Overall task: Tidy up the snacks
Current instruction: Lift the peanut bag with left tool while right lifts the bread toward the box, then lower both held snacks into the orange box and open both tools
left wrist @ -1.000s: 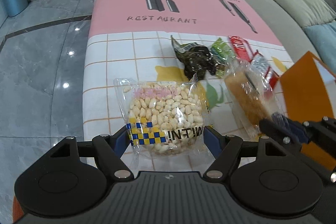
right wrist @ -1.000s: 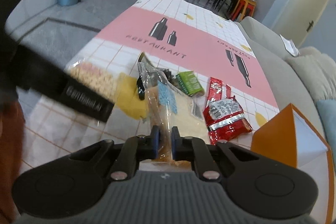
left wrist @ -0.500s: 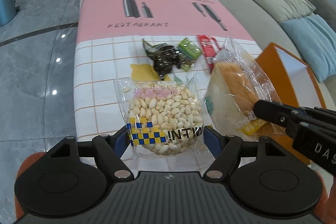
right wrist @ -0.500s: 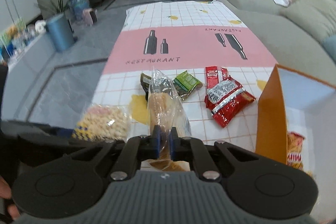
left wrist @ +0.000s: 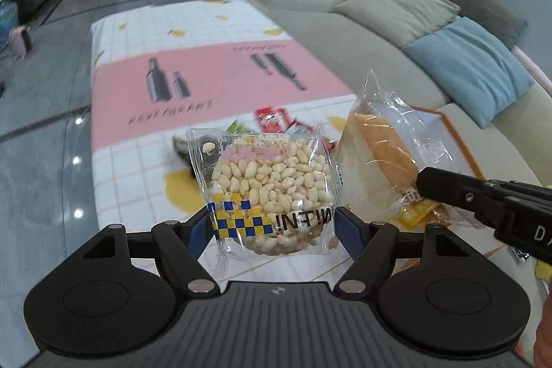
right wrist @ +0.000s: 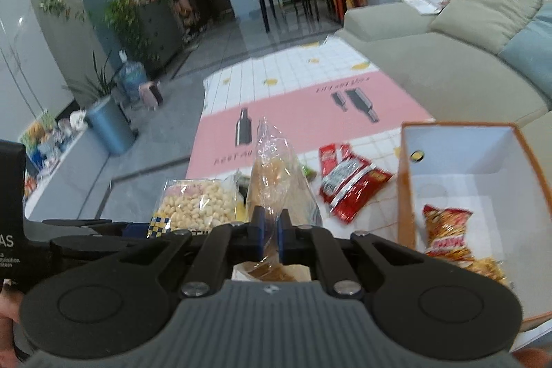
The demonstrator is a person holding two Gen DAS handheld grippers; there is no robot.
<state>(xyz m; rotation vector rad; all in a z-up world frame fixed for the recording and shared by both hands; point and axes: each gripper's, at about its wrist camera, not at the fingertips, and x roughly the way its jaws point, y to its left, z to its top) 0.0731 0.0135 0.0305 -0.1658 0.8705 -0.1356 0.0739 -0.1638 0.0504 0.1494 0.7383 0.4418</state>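
My left gripper [left wrist: 274,225] is shut on a clear puffed-rice cake packet [left wrist: 267,188], held up above the table. Just right of it hangs a wrapped bread slice [left wrist: 379,157], pinched at its lower end by my right gripper [right wrist: 270,230], which is shut on the bread wrapper [right wrist: 276,181]. The rice cake packet [right wrist: 196,204] shows to the left in the right wrist view. An orange box [right wrist: 405,181] with a white inside stands at the right and holds a red-yellow snack bag [right wrist: 446,231]. Red sachets [right wrist: 348,181] lie on the tablecloth beside the box.
A pink-and-white checked tablecloth [left wrist: 207,75] covers the long table. A dark packet [left wrist: 183,150] and a green one [left wrist: 238,126] lie behind the rice cake. A beige sofa [left wrist: 345,33] with cushions runs along the right; grey tiled floor [left wrist: 45,126] lies to the left.
Both grippers have risen with their packets, which now hang well above the tablecloth. The right one has rolled and swung toward the orange box, whose inside now shows.
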